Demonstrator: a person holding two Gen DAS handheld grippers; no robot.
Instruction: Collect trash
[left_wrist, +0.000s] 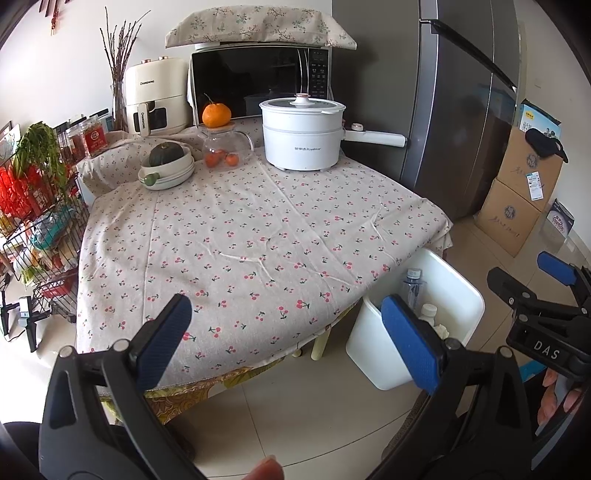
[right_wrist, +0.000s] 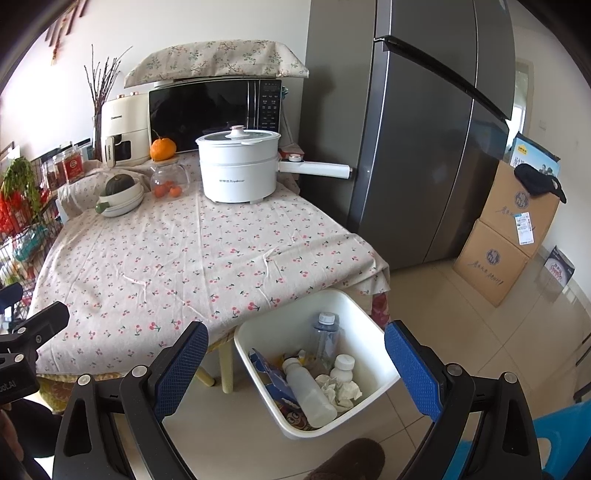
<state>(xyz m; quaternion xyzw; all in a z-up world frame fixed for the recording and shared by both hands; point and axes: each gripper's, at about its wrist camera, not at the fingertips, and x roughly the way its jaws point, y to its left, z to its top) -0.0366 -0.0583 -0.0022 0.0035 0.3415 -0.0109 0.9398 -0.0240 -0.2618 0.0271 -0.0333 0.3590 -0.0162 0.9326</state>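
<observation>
A white bin (right_wrist: 364, 325) stands on the floor by the table's near right corner, also seen in the left wrist view as the bin (left_wrist: 465, 295). Inside lie a clear bottle (right_wrist: 327, 339), a white bottle (right_wrist: 310, 395), a small white jar (right_wrist: 343, 367), crumpled tissue (right_wrist: 341, 393) and a colourful wrapper (right_wrist: 291, 415). My right gripper (right_wrist: 295, 363) hangs open above the bin, holding nothing. My left gripper (left_wrist: 288, 332) is open over the table's near edge, empty. The right gripper (left_wrist: 554, 295) shows at the left view's right side.
The table (left_wrist: 258, 229) wears a cherry-print cloth and carries a white pot (left_wrist: 301, 133), a glass jug (left_wrist: 225, 147) with an orange on top, stacked bowls (left_wrist: 168, 171), a microwave (left_wrist: 258, 81) and an air fryer (left_wrist: 157, 98). A fridge (right_wrist: 424, 129), cardboard boxes (right_wrist: 506, 240) and a wire rack (left_wrist: 40, 221) surround it.
</observation>
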